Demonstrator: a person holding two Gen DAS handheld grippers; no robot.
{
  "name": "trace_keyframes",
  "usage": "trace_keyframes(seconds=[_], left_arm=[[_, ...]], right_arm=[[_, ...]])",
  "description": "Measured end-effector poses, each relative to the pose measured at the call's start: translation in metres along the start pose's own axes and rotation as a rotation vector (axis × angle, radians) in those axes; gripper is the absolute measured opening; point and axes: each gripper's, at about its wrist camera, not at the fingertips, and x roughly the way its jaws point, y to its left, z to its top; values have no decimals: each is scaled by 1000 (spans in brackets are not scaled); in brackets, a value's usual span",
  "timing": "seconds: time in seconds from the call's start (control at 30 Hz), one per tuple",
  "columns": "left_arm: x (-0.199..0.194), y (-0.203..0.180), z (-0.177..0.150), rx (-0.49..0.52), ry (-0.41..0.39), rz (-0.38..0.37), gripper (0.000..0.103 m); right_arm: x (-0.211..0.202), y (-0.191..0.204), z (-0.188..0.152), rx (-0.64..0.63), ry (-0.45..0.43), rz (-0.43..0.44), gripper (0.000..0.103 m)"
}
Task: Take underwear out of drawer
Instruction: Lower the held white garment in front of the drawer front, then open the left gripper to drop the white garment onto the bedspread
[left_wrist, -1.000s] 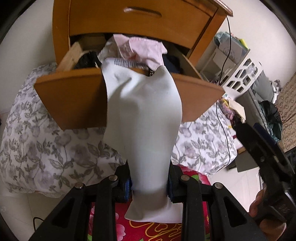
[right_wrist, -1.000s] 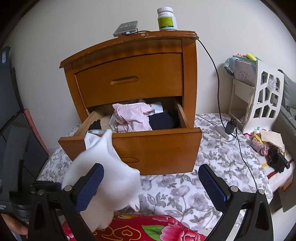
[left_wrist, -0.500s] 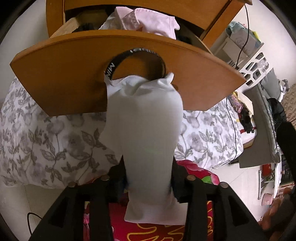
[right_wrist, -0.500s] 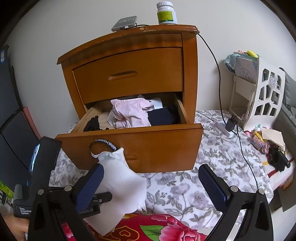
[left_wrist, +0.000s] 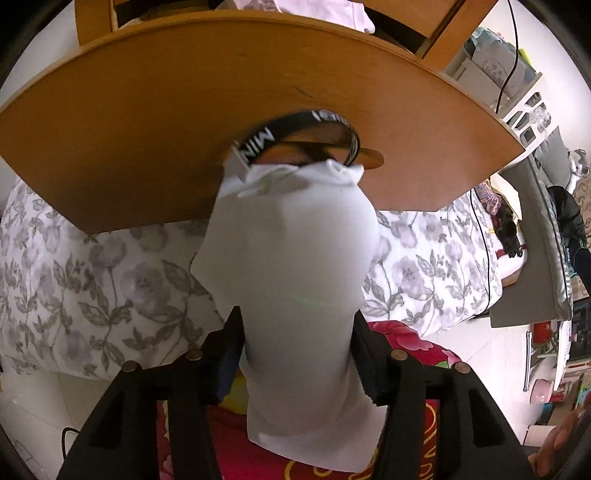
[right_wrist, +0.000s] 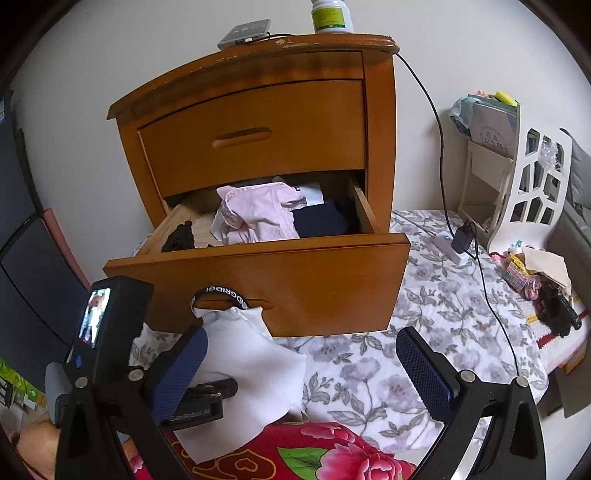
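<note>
Lowering the white underwear (left_wrist: 291, 240) with the left gripper (left_wrist: 299, 332), and letting go: jaws opening, cloth between them and touching both pads, grip slackening rather than released. Compared with a second ago, fully clear of the open drawer (right_wrist: 295, 280): no longer draped over its front edge, now hanging in front of the panel near the handle slot, at centre in the left wrist view and lower left of centre in the right wrist view. Means the taking-out itself looks done for this piece; remaining, by judgement, only setting it down on the red floral cloth (right_wrist: 314, 450) below.

Lies with its long axis running from bottom centre of the left wrist view up to mid-frame. Points its black lettered waistband (left_wrist: 295, 122) upward toward the drawer front, opposite end trailing at the bottom over the red cloth.

Holding nothing in the right gripper (right_wrist: 303, 369): jaws spread wide, low in its own view, apart from the garment's right edge.
</note>
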Motion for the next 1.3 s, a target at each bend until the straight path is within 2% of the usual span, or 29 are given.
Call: trace_keyframes(seconds=[0.17,0.3,0.63,0.7,0.87,0.97,1.07,1.17,1.3], left_arm=[[-20,8,-2,-17,-37,-7,62],[-44,16,-1,-39,-104,-10,62],[-100,42,3,-120,-275,75,62],[-106,47,3,-133,-299,82,68],[-114,52,4,-151,-334,108,72],[-115,56,5,-161,-350,114,80],[-115,58,6,-168,-359,118,81],[-114,59,7,-169,-371,138,95],[-114,58,9,-160,-397,163,97]], right_arm=[[1,1,-1,-6,4,2,103],[3,1,-1,-5,11,2,103],[11,5,-5,-24,52,22,103],[13,7,-7,-32,61,25,103],[18,9,-9,-47,84,30,103],[22,10,-10,-51,95,30,103],[26,10,-11,-57,108,30,103],[31,11,-12,-59,119,29,103],[36,11,-12,-59,134,28,103]])
